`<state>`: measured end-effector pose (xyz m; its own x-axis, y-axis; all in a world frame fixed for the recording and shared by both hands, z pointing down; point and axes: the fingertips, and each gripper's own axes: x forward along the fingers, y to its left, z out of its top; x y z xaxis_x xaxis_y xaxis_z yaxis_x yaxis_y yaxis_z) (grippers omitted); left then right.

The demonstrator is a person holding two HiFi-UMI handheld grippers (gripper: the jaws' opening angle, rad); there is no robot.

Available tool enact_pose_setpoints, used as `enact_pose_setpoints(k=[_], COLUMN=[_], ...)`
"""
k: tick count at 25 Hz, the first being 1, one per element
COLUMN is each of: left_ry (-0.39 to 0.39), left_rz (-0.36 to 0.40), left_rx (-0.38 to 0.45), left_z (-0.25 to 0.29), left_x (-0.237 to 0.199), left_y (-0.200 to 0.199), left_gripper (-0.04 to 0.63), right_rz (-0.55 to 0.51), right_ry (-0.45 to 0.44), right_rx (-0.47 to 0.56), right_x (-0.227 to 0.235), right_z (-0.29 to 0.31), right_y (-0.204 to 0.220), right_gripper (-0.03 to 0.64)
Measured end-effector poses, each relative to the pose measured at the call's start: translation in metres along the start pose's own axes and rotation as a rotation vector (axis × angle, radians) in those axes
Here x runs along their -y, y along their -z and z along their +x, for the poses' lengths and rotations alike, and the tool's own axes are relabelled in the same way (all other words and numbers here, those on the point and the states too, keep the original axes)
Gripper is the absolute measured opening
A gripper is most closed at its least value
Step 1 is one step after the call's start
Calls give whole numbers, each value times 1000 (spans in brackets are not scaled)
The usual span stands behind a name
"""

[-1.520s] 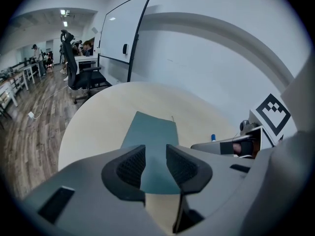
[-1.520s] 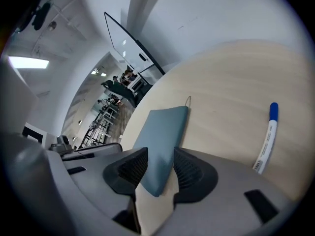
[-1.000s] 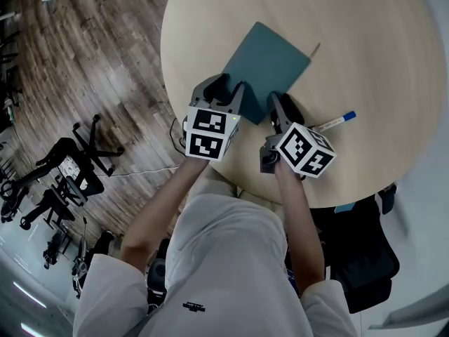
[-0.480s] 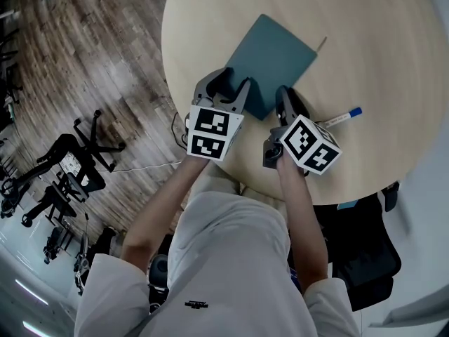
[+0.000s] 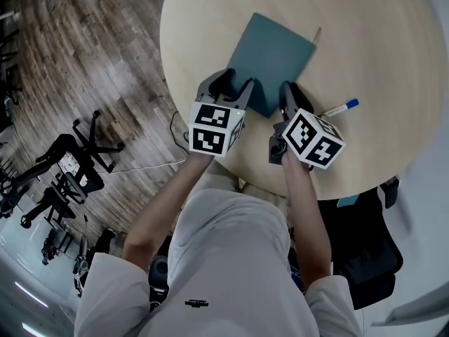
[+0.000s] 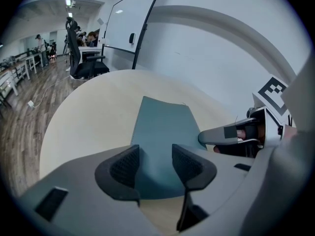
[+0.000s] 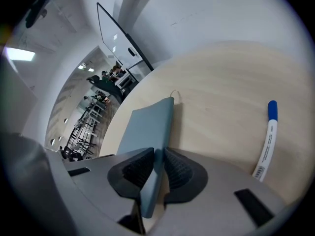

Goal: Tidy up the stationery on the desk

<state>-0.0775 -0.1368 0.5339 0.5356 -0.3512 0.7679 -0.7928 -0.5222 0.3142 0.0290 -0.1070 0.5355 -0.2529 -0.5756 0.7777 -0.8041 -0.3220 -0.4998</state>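
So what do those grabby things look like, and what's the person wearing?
The left gripper and the right gripper look alike. Each has a smooth grey body, two dark ribbed pads and a white cube printed with black square markers. The person wears a pale grey short-sleeved shirt.

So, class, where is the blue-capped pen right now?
In the head view the blue-capped pen lies on the round table, just right of the right gripper and teal notebook.

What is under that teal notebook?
The notebook rests on the pale round table; anything directly beneath is covered. The right tool pinches its near edge.
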Motion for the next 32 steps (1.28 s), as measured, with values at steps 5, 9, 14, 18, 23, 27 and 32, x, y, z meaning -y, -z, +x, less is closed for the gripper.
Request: enact_pose_setpoints(k=[5,9,14,18,23,27,32], left_ry=[1,-7,-13,-22,-15,-27,-20], left_rz=[-8,-39,-94,-126,-142,-166,-188], left_rx=[-21,-15,-1,-3,-26,-24,-42], left_z=[-5,-11,-19,-25,-34,-39,-48], left_x=[21,34,54,71,95,111,127], left_y=[19,34,53,70,98,114,136], left_gripper=[199,211,216,227,229,232,232], right_rz=[-64,-107,-186,-223,-305,-343,-386], right_ry=[-5,-43,-81,-87,-95,-110,-115], right_rx=[-32,-73,-122,-136,-164,-190,-213], right_x=[13,20,31,38,43,50,55], right_z=[-14,-24,-38,-51,-59,-67,-77], right_y=[10,21,33,45,60,69,88], right_gripper=[87,87,87,87,87,87,87])
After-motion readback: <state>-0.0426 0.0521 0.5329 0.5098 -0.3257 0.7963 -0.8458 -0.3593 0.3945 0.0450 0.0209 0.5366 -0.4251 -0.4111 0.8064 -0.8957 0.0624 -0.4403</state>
